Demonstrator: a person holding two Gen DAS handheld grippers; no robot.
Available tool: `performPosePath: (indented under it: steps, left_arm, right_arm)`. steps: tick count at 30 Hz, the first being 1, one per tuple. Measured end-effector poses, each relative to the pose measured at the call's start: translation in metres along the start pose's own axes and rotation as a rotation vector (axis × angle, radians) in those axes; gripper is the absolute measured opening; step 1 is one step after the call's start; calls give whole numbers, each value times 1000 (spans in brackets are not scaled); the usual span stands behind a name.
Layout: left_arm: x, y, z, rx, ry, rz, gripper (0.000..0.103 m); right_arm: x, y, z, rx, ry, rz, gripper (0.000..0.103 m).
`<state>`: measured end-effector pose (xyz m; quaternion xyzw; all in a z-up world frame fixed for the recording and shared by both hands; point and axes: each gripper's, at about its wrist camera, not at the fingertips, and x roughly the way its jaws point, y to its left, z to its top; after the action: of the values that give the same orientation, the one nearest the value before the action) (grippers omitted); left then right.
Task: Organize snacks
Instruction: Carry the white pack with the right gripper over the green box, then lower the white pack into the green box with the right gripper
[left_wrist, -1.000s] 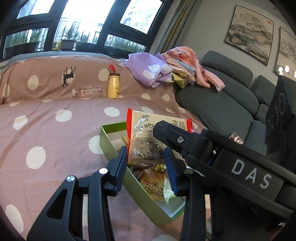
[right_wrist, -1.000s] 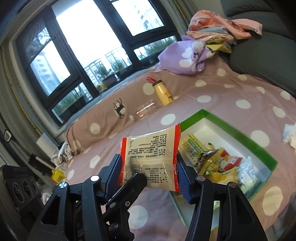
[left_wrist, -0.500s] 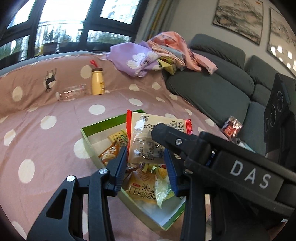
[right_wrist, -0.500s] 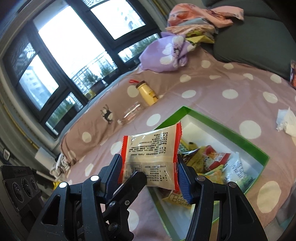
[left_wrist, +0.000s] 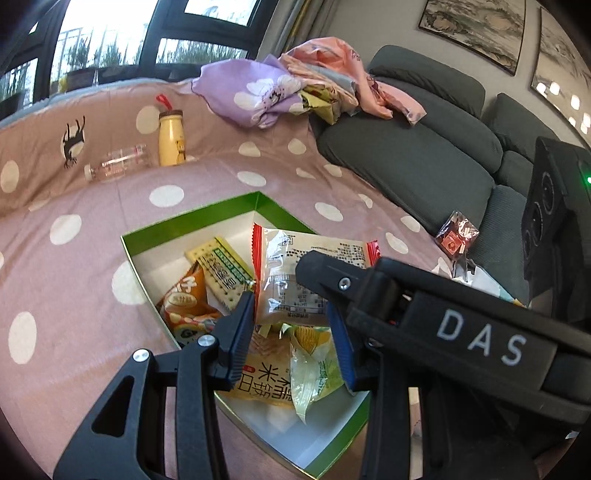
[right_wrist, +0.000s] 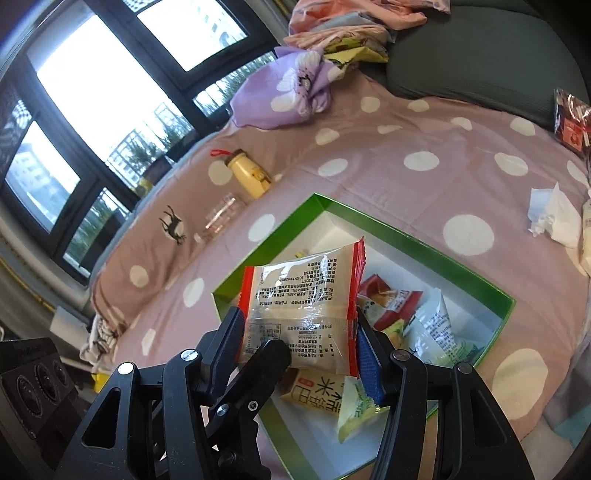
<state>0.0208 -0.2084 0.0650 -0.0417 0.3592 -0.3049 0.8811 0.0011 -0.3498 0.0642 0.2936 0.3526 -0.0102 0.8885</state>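
Note:
A clear snack packet with red ends (left_wrist: 295, 273) (right_wrist: 303, 306) is held above the green box (left_wrist: 192, 221) (right_wrist: 424, 254). Both grippers grip this same packet: my left gripper (left_wrist: 291, 332) is shut on its sides, and my right gripper (right_wrist: 299, 339) is shut on it too, its black body crossing the left wrist view. Inside the white-lined box lie several snack packets, among them an orange one (left_wrist: 184, 306), a green cracker pack (left_wrist: 221, 269), a yellow one (left_wrist: 269, 376) and a red one (right_wrist: 388, 299).
The box sits on a pink polka-dot cover (left_wrist: 74, 258). A yellow bottle (left_wrist: 170, 138) and a clear bottle (left_wrist: 118, 164) are at the back. Crumpled clothes (left_wrist: 280, 88) lie by the grey sofa (left_wrist: 424, 147). A red packet (left_wrist: 456, 240) and a tissue (right_wrist: 554, 218) lie right.
Both grippers have carried the packet forward and down, so it now hangs over the box interior. The box and its snacks look larger and closer.

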Motion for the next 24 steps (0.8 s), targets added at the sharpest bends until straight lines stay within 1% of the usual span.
performPosePath:
  steps: [14,24]
  left_arm:
    - [16,9,-6,-44,64,-26,39]
    - [25,14,-9,-67,105,-38,39]
  right_arm:
    - [15,-6,-2,0,58,-39,60]
    - [26,-9,-3,7,92,-50,60]
